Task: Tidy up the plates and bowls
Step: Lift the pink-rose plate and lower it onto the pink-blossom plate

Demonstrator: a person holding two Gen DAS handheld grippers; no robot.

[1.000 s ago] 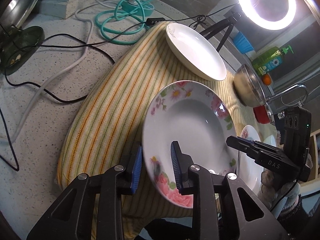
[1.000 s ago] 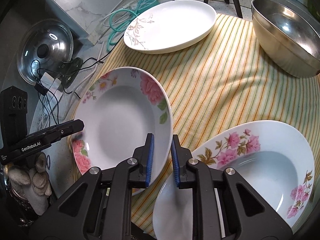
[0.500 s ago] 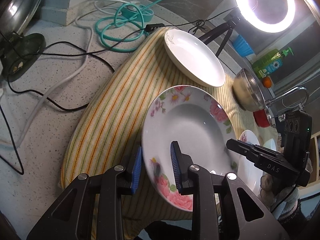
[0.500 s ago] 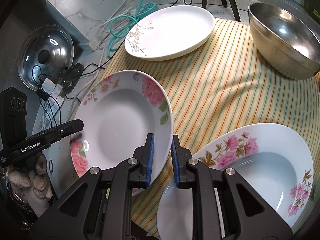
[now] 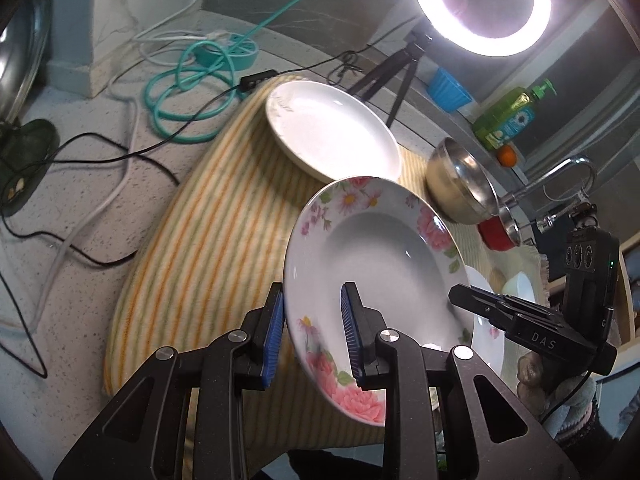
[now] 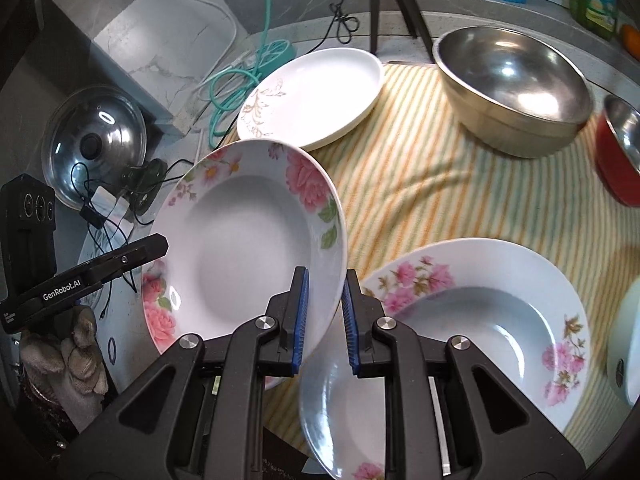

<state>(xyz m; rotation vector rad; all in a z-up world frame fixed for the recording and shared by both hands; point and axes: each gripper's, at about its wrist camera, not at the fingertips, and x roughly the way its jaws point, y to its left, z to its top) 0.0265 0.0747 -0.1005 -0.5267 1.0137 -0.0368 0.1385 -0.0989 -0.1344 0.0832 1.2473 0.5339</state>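
Both claws, the left claw (image 5: 312, 330) and the right claw (image 6: 324, 318), pinch the flowered plate (image 6: 244, 240) in the air, and next it likely needs stacking on the other flowered plate (image 6: 480, 320).

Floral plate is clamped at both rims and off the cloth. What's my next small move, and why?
Probably carry the floral plate across toward the second floral plate lying on the striped cloth, keeping both grips. The left gripper and right gripper each pinch an opposite rim, the plate hangs tilted above the cloth, and that matching plate looks like the natural stack.
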